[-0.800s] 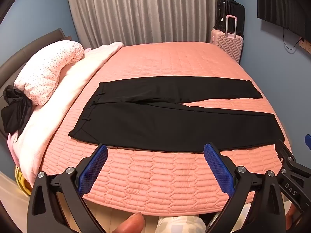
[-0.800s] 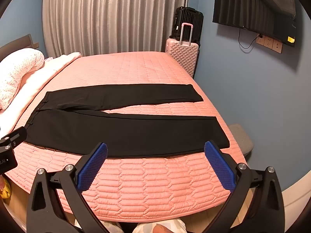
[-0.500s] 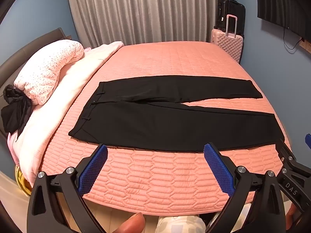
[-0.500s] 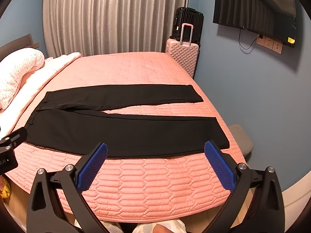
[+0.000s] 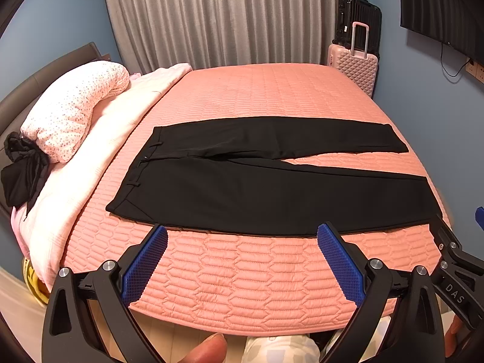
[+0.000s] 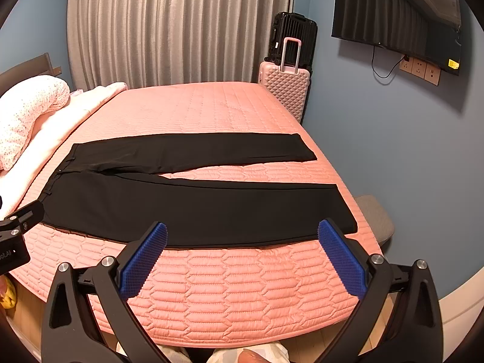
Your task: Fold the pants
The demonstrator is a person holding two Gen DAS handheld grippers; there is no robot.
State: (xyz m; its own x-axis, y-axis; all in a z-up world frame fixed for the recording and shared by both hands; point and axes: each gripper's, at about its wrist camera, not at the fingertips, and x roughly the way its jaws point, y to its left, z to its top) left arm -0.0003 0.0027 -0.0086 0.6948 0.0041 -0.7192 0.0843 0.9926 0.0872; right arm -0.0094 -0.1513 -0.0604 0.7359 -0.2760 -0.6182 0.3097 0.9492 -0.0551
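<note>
Pants flat on bed, no fold started.
Left gripper (image 5: 242, 257) spread wide, holding nothing, hovering at the near bed edge by the waistband end; black pants (image 5: 272, 181) lie unfolded lengthwise on the pink bedspread (image 5: 257, 278), legs splayed apart toward the right; right gripper (image 6: 242, 257) likewise spread and empty near the cuffs. All folds left to do.

A bed with a quilted salmon-pink cover (image 6: 211, 109) fills a blue-walled room (image 6: 378, 139), pleated grey curtains (image 6: 175, 27) hanging beyond it.
</note>
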